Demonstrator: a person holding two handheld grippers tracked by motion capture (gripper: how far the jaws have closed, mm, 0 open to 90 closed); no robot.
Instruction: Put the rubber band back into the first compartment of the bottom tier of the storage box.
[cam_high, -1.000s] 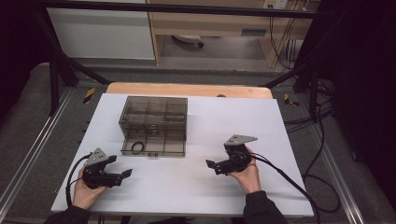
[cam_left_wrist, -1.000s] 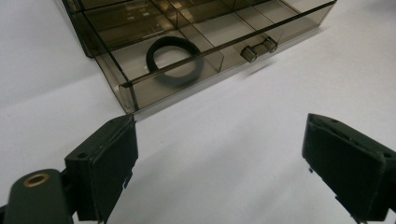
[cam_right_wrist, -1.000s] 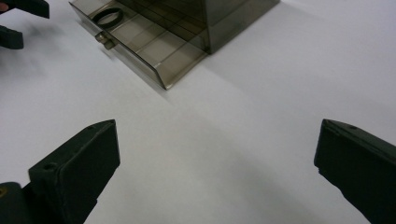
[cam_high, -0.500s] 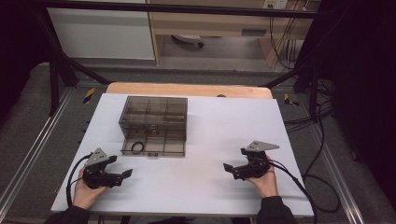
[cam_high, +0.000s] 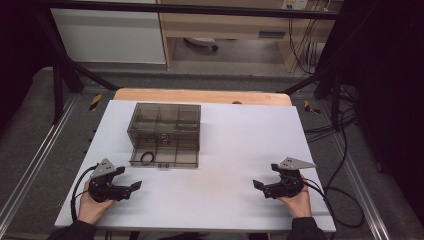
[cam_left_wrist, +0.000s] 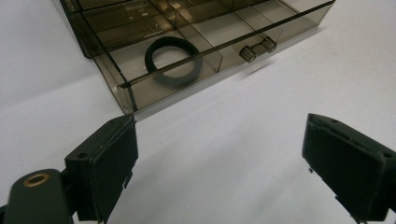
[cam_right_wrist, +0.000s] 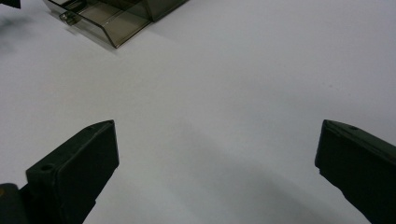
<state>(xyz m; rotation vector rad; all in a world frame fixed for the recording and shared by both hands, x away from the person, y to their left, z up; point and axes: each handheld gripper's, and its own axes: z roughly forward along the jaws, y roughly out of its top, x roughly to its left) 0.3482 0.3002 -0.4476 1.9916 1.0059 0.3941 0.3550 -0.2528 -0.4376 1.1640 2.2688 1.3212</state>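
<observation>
Ring (cam_left_wrist: 172, 59) in box's (cam_high: 165, 132) front-left compartment, box on table (cam_high: 240, 150), left of centre.

Place: a lab or test workspace is showing here, not a home.
Frame: black metal struts (cam_high: 65, 70) are running around the table and across the top, like a camera rig.
Work surface: a white board (cam_high: 235, 150) is lying over a wooden tabletop (cam_high: 200, 95), with little set out on it.
Wiring: loose black cables (cam_high: 345, 130) are trailing over the grey floor at the right.
Surroundings: a pale wooden bench (cam_high: 225, 25) and a white cabinet (cam_high: 110, 35) are standing behind.
</observation>
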